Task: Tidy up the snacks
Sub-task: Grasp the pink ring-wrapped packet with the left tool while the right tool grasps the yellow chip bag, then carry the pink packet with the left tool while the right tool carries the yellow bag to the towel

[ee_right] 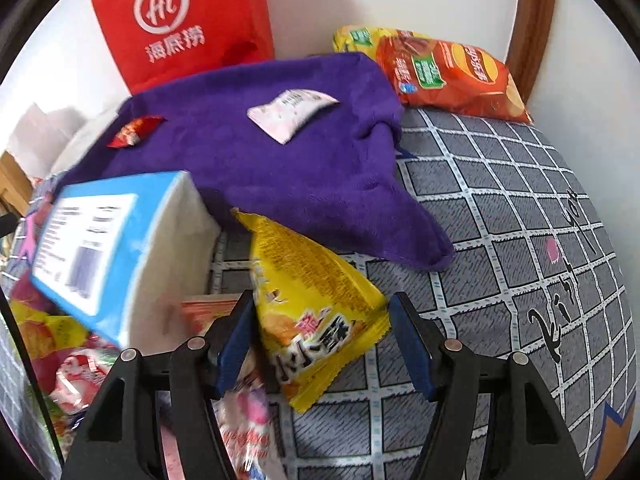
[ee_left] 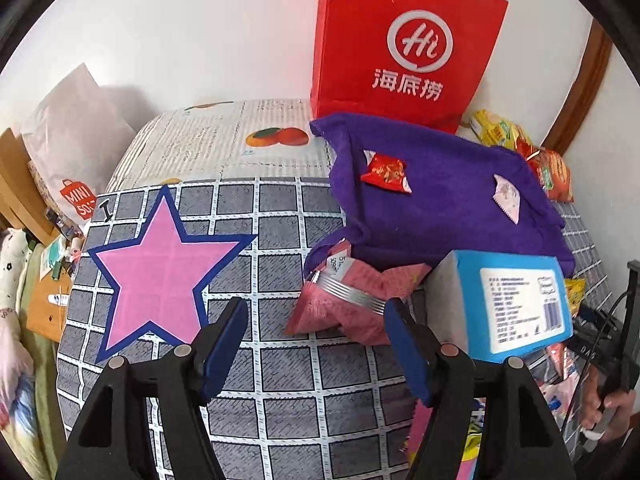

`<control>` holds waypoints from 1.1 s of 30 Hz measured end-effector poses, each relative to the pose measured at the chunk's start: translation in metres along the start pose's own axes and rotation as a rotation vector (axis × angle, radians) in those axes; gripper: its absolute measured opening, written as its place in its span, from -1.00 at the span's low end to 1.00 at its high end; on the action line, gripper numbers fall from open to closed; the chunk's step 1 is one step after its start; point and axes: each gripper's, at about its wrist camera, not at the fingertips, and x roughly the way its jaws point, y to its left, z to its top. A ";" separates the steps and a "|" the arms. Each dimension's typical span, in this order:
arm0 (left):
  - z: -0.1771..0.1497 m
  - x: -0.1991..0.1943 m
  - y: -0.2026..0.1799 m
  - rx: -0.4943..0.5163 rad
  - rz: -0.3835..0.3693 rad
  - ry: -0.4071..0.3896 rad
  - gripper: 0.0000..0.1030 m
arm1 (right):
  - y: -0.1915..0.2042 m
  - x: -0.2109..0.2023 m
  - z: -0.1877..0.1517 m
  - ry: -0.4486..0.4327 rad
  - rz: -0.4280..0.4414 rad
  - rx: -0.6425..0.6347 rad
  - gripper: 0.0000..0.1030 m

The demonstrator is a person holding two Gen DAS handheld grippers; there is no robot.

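Pink snack bag (ee_left: 340, 308) lies just ahead of the open, empty left tool (ee_left: 316, 344); only the right view shows a yellow snack bag (ee_right: 316, 312) between the right tool (ee_right: 320, 340) and its spread fingers, ungripped.

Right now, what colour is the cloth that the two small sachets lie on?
Purple; the cloth shows best in the right wrist view.

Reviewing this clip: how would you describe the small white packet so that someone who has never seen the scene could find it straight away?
Start at the tall red paper bag standing against the wall, then drop to the purple towel spread in front of it. The small white packet lies flat on the towel's upper part, toward the orange chip bag. The only other thing on the towel is a red-wrapped candy; this one is pale with a printed label.
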 end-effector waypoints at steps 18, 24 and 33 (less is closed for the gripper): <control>0.003 0.051 -0.026 0.124 -0.056 0.051 0.41 | -0.014 -0.048 -0.011 -0.047 0.074 0.118 0.19; 0.002 0.043 -0.021 0.099 -0.099 0.041 0.19 | -0.016 -0.059 -0.017 -0.043 0.084 0.141 0.19; -0.009 -0.007 -0.017 0.099 -0.126 -0.019 0.17 | -0.012 -0.089 -0.023 -0.075 0.086 0.166 0.18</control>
